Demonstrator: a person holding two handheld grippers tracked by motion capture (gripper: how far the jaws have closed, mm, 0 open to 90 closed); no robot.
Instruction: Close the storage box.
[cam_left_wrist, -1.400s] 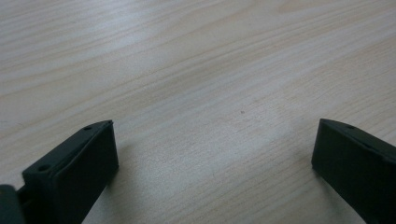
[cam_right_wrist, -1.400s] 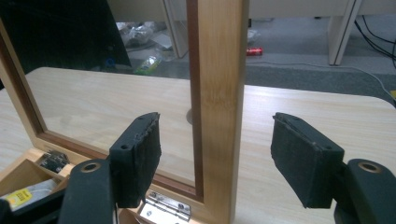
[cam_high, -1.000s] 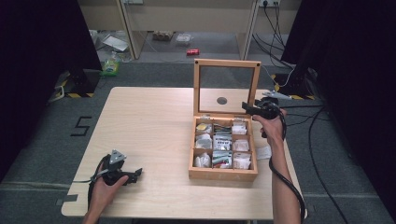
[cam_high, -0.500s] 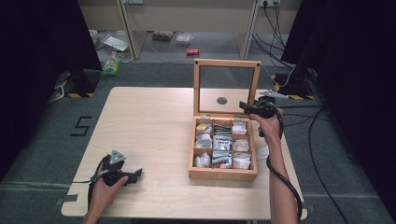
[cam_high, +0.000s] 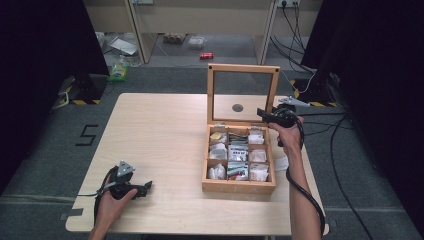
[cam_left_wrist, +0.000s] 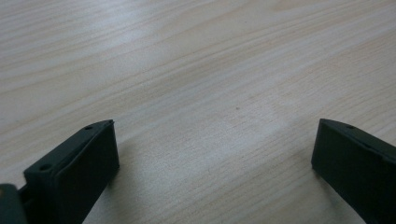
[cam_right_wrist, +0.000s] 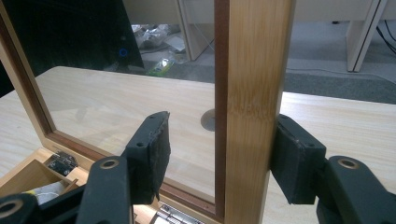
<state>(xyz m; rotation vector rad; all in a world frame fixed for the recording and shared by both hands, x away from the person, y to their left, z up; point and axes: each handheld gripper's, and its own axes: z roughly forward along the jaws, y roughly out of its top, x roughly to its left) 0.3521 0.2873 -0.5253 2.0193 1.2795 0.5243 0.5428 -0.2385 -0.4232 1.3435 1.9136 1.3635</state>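
A wooden box (cam_high: 239, 187) with several compartments of small packets stands on the table, its glass lid (cam_high: 243, 68) raised upright. My right gripper (cam_high: 270, 116) straddles the lid's right frame bar (cam_right_wrist: 252, 70). Its jaws have just been closing around that bar. In the right gripper view (cam_right_wrist: 223, 126) the right pad (cam_right_wrist: 292, 158) lies against the wood, while the left pad (cam_right_wrist: 156, 154) stands off from it over the glass. My left gripper (cam_high: 145, 187) rests near the table's front left corner, jaws wide over bare wood (cam_left_wrist: 217, 126).
A paper slip (cam_high: 281, 163) lies on the table (cam_high: 150, 130) just right of the box. A round cable hole (cam_high: 237, 107) shows through the glass. Cables trail off the right edge. Clutter lies on the floor beyond the table.
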